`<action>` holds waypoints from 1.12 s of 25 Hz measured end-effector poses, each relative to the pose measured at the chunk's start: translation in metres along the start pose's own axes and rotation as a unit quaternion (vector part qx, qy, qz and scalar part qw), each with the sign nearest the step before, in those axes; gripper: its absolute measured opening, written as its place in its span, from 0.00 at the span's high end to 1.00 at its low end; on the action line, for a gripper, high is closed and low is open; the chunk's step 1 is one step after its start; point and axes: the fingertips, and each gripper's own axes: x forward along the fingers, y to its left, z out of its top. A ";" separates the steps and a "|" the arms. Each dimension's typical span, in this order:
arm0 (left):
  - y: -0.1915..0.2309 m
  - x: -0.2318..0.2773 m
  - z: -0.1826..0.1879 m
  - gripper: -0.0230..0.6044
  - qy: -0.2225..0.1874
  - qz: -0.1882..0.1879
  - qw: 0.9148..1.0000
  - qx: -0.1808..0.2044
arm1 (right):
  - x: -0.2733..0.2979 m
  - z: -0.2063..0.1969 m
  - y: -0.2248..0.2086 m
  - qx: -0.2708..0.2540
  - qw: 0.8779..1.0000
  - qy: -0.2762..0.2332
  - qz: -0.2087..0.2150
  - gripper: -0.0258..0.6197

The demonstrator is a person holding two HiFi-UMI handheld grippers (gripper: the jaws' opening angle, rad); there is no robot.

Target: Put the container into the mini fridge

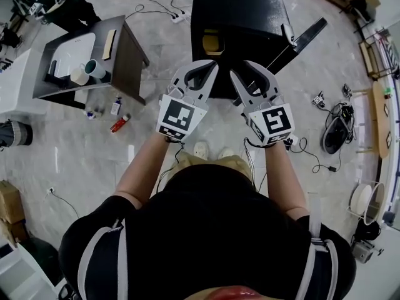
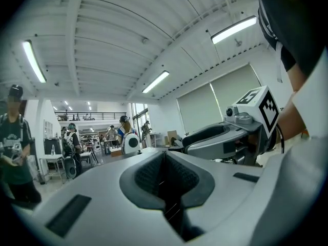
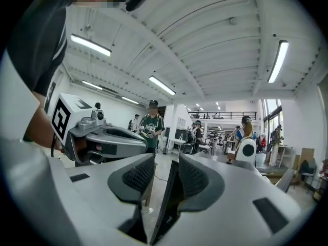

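The black mini fridge stands on the floor ahead, its door swung open to the right. A yellowish item shows inside it. A teal-rimmed round container and a cream cup sit on a small dark table at the left. I hold both grippers up in front of my chest, far from the table, and neither holds anything. My left gripper has its pads pressed together. My right gripper keeps a narrow gap, with floor showing through it.
A red bottle and a small white one lie on the floor by the table. Cables and a dark bag lie at the right. A person in a dark shirt stands further off, with others behind.
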 end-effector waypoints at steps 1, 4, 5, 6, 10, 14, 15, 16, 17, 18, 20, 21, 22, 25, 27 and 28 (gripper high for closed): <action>0.000 0.000 0.001 0.92 -0.001 0.001 1.000 0.001 | -0.001 0.000 0.000 0.002 1.000 -0.003 -0.001 0.73; -0.001 0.002 0.005 0.92 -0.005 0.001 1.000 0.003 | -0.003 -0.001 -0.001 0.005 1.000 -0.006 -0.002 0.73; -0.002 0.002 0.006 0.92 -0.005 0.000 1.000 0.003 | -0.004 -0.002 0.000 0.006 1.000 -0.006 -0.002 0.73; -0.004 0.002 0.007 0.92 -0.005 -0.001 1.000 0.004 | -0.005 -0.002 0.001 0.007 1.000 -0.006 -0.001 0.73; -0.006 0.005 0.008 0.92 -0.008 -0.006 1.000 0.004 | -0.004 -0.002 0.002 0.009 1.000 -0.007 0.002 0.73; -0.007 0.011 0.002 0.92 -0.005 -0.013 1.000 0.002 | 0.000 -0.009 -0.002 0.014 1.000 -0.005 -0.003 0.73; -0.007 0.012 0.001 0.92 -0.004 -0.011 1.000 0.001 | 0.001 -0.009 -0.004 0.014 1.000 -0.006 -0.004 0.73; -0.007 0.013 0.000 0.92 -0.005 -0.009 1.000 -0.002 | 0.002 -0.008 -0.005 0.017 1.000 -0.009 -0.004 0.73; -0.007 0.014 0.000 0.92 -0.005 -0.008 1.000 -0.004 | 0.002 -0.007 -0.006 0.022 1.000 -0.014 -0.005 0.73; -0.007 0.015 0.000 0.92 -0.005 -0.008 1.000 -0.005 | 0.003 -0.006 -0.006 0.026 0.999 -0.018 -0.005 0.73; -0.007 0.017 0.001 0.92 -0.005 -0.009 1.000 -0.002 | 0.005 -0.004 -0.005 0.030 0.999 -0.025 -0.004 0.73; -0.006 0.017 0.001 0.92 -0.006 -0.008 1.000 -0.002 | 0.006 -0.004 -0.004 0.029 0.999 -0.026 -0.002 0.73; -0.005 0.017 0.002 0.92 -0.008 -0.006 1.000 -0.003 | 0.008 -0.003 -0.003 0.028 0.999 -0.028 0.000 0.73; -0.002 0.016 0.001 0.92 -0.011 -0.003 1.000 -0.006 | 0.012 -0.003 -0.004 0.026 0.999 -0.031 -0.002 0.73; -0.001 0.017 -0.001 0.92 -0.010 -0.002 1.000 -0.007 | 0.014 -0.003 -0.006 0.025 0.999 -0.032 -0.004 0.73; 0.001 0.017 -0.001 0.92 -0.010 -0.003 1.000 -0.008 | 0.015 -0.003 -0.008 0.025 0.999 -0.032 -0.005 0.73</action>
